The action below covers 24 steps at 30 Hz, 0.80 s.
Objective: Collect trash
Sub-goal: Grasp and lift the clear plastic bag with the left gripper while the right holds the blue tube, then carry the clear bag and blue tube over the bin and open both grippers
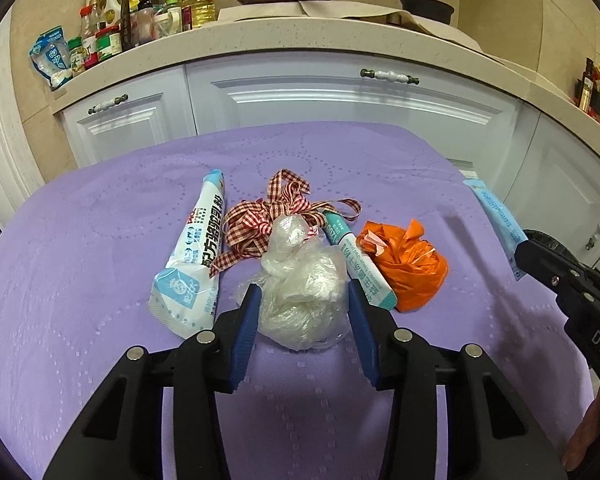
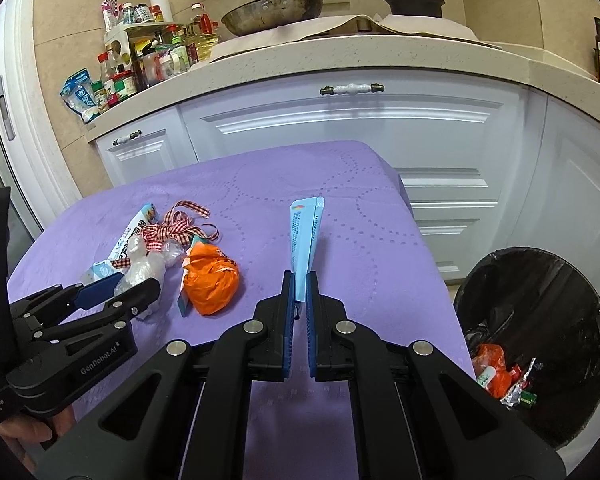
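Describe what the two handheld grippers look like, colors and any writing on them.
Both the left gripper and right gripper are matte black plastic linkages with silver round pivot pins and blue ribbed pads lining the jaws. The left one's side carries white "GenRobot.AI" lettering. No cables show.

Bright, even indoor light; sharp focus; fisheye-bent, dark-vignetted edges.

I count two grippers, the left gripper (image 1: 302,300) and the right gripper (image 2: 300,292). On the purple cloth (image 1: 100,280) I see five pieces of trash lying: one clear plastic bag (image 1: 300,300), one orange bag (image 1: 412,268), one checked ribbon (image 1: 272,216) and two white-and-blue sachets (image 1: 196,260). A third, light blue sachet (image 2: 305,240) sits in the right gripper. I see one black bin (image 2: 540,320) and two pans (image 2: 274,12) on the counter.
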{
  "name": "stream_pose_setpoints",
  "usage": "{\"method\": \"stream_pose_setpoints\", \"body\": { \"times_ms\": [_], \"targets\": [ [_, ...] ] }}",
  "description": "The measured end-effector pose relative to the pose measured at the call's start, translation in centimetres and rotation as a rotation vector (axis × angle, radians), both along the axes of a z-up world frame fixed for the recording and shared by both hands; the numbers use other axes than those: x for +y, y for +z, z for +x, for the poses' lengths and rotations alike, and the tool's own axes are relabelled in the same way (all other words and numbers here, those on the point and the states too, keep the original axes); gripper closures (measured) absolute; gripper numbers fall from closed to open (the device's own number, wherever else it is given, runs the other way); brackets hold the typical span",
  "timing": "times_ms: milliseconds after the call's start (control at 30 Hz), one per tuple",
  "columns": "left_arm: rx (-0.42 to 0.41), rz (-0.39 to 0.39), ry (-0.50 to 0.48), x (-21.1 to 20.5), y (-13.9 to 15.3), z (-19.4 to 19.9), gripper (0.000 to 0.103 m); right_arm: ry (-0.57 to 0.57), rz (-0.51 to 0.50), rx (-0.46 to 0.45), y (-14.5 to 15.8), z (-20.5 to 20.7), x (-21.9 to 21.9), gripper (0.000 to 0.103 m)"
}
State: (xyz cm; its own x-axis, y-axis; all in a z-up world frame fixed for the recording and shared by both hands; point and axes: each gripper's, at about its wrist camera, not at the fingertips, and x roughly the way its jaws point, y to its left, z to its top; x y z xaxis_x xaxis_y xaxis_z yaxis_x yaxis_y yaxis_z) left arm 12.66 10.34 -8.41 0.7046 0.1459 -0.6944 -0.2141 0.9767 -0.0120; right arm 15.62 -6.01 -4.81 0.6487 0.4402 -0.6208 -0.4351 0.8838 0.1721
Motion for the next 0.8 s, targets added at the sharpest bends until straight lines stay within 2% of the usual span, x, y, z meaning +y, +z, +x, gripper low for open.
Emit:
{"method": "stream_pose_setpoints", "body": {
  "times_ms": [300,533,800],
  "targets": [
    [-0.049,0.003,0.006,-0.6,1.3,-3.5,0.059,0.000,0.005,-0.029,0.7,-2.6,-1.1,0.097],
    [-0.096,0.004,0.002,-1.7,2.6,-6.4,0.059,-0.032,-0.002,-0.050,1.1,-5.4,-3.7,0.097],
    [-0.129,-0.012,-0.089,-5.6,3.3,-7.2,0.059,-0.139,-0.032,-0.060,1.1,-7.4,-8.9,0.097]
  ]
}}
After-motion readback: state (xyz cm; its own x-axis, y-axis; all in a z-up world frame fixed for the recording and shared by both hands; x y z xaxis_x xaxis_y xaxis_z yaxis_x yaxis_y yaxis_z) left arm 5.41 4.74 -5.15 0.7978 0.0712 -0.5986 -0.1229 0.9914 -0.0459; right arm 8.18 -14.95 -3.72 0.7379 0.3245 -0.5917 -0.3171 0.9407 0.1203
